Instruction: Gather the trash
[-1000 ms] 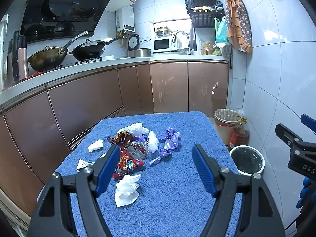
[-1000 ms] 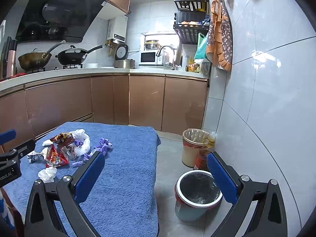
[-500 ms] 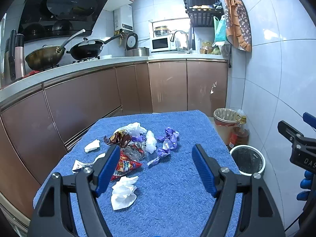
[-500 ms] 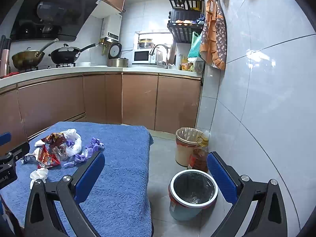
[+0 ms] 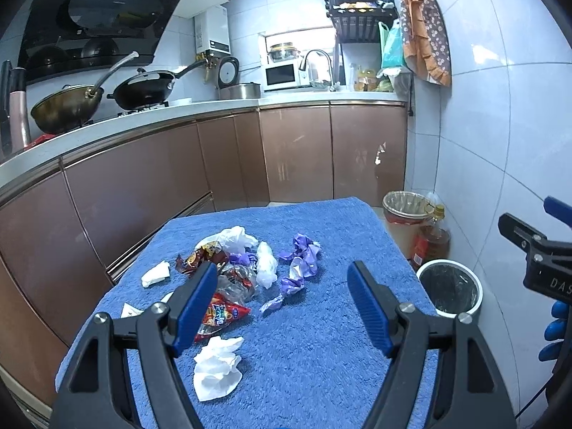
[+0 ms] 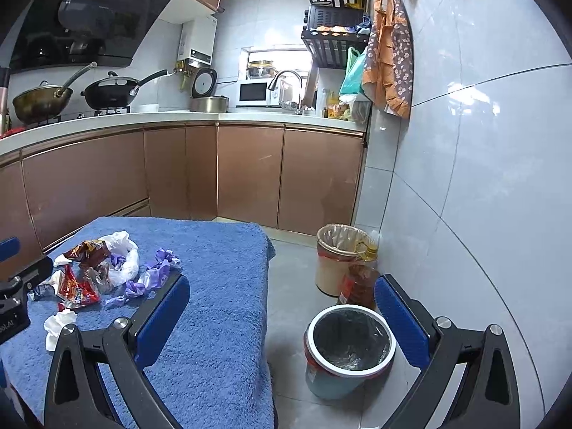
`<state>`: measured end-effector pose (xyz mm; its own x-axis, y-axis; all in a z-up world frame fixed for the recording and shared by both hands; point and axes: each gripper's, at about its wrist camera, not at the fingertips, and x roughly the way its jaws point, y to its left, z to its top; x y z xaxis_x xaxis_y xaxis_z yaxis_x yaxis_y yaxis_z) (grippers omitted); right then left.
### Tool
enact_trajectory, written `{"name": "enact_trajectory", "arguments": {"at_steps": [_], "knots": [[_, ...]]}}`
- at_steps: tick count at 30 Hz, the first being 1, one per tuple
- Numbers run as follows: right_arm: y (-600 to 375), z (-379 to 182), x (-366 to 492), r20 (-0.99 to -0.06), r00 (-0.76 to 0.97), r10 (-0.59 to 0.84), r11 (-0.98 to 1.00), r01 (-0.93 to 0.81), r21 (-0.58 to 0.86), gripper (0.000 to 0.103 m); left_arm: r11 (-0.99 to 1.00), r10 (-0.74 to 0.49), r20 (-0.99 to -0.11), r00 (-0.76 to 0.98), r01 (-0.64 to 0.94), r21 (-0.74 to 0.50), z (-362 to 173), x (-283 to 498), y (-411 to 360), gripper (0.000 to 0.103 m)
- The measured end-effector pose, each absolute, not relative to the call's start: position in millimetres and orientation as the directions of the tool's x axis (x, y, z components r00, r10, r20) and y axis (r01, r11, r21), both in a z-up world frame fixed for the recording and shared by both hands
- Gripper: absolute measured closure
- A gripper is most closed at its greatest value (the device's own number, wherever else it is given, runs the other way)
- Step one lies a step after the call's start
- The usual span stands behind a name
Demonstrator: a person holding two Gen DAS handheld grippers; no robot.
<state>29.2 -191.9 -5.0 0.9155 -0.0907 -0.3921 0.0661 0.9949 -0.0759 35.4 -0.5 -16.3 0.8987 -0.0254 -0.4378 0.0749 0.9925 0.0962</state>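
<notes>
A pile of trash lies on the blue towel-covered table (image 5: 321, 357): a red snack wrapper (image 5: 223, 314), purple wrappers (image 5: 302, 261), a white plastic bag (image 5: 236, 236) and crumpled white tissues (image 5: 218, 368). My left gripper (image 5: 282, 279) hangs open just short of the pile, with nothing between its fingers. My right gripper (image 6: 282, 289) is open and empty too, off the table's right edge and above the floor. A white-rimmed bin (image 6: 350, 343) with a dark liner stands below it. The same pile (image 6: 96, 268) shows at the left of the right wrist view.
A second bin (image 6: 338, 250) with a clear liner and an oil bottle (image 6: 359, 279) stand on the floor by the tiled wall. Brown cabinets and a counter with woks (image 5: 143, 89) run behind and left of the table. A gloved hand (image 5: 556, 325) holds the right gripper.
Both grippers have drifted a little; the table and pile sit slightly further left in both views. The jaws stand as wide as before and nothing was picked up.
</notes>
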Motion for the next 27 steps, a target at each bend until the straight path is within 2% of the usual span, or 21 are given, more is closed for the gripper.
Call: {"name": "enact_trajectory", "arguments": {"at_steps": [7, 13, 22, 24, 27], "knots": [[-196.2, -8.8, 46.5, -0.407, 0.911, -0.063, 0.997, 0.043, -0.057, 0.000, 0.985, -0.094, -0.484, 0.870, 0.153, 0.083, -26.4, 53.7, -5.8, 0.029], [-191.9, -12.0, 75.5, -0.461, 0.887, -0.013, 0.998, -0.017, -0.060, 0.000, 0.982, -0.121, -0.521, 0.845, 0.180, 0.063, -39.0, 75.1, 3.8, 0.029], [-142.6, -28.4, 124.8, -0.579, 0.793, 0.188, 0.969, -0.247, -0.024, 0.000, 0.989, -0.099, -0.564, 0.820, 0.143, 0.034, -54.4, 99.9, 111.9, 0.029], [-130.8, -35.9, 134.9, -0.607, 0.757, 0.242, 0.954, -0.301, 0.005, 0.007, 0.986, -0.103, -0.584, 0.805, 0.159, 0.045, -59.7, 102.4, 136.7, 0.029], [-108.5, -51.9, 152.1, -0.650, 0.694, 0.310, 0.926, -0.376, 0.041, 0.023, 0.976, -0.128, -0.626, 0.769, 0.211, 0.060, -68.2, 109.3, 169.4, 0.030]]}}
